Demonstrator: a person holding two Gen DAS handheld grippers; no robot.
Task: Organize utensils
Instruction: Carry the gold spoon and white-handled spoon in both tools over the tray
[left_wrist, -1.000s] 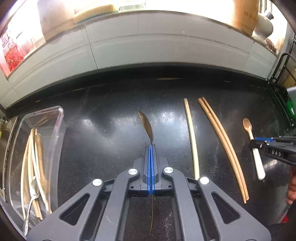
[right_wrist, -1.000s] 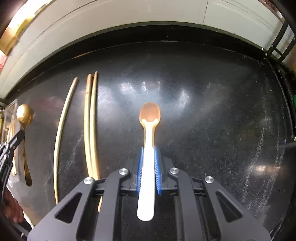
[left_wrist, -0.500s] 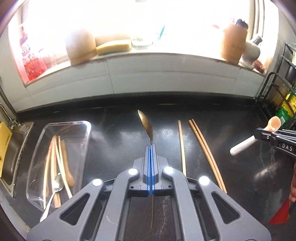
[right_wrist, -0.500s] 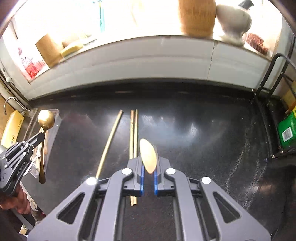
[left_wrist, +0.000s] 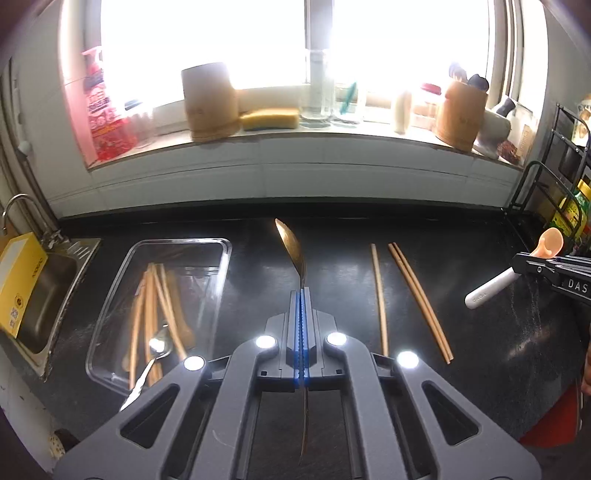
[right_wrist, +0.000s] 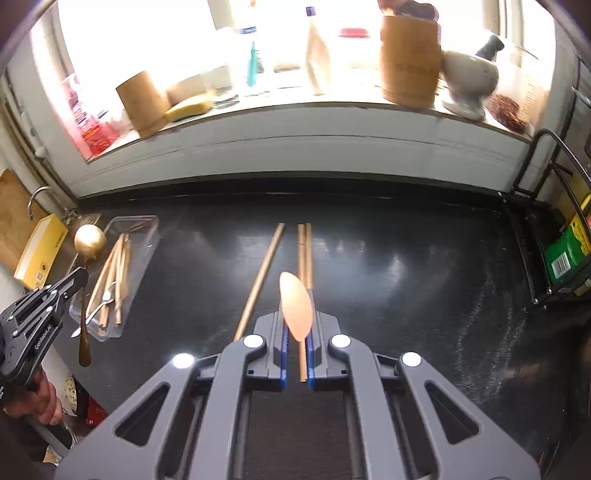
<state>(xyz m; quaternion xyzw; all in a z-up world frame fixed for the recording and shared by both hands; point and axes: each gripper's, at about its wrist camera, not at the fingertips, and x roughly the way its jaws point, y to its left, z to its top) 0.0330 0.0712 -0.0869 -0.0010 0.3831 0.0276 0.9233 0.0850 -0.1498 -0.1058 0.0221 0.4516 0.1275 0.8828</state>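
Observation:
My left gripper (left_wrist: 301, 295) is shut on a gold metal spoon (left_wrist: 292, 246) and holds it in the air above the black counter, right of a clear plastic tray (left_wrist: 122, 280) that holds wooden chopsticks and a silver spoon. My right gripper (right_wrist: 297, 328) is shut on a white-handled spoon with an orange bowl (right_wrist: 295, 305), also lifted. That spoon (left_wrist: 495, 286) shows at the right of the left wrist view. A single chopstick (left_wrist: 379, 295) and a pair of chopsticks (left_wrist: 419, 299) lie on the counter between the grippers.
A steel sink (left_wrist: 48, 291) with a yellow box sits left of the tray. A windowsill (left_wrist: 295, 134) at the back carries wooden holders, a sponge and bottles. A black wire rack (right_wrist: 546, 229) with a green package stands at the counter's right end.
Both grippers have risen from the counter with their spoons and pulled back, so the windowsill and tray come into view. The right spoon has tilted upward.

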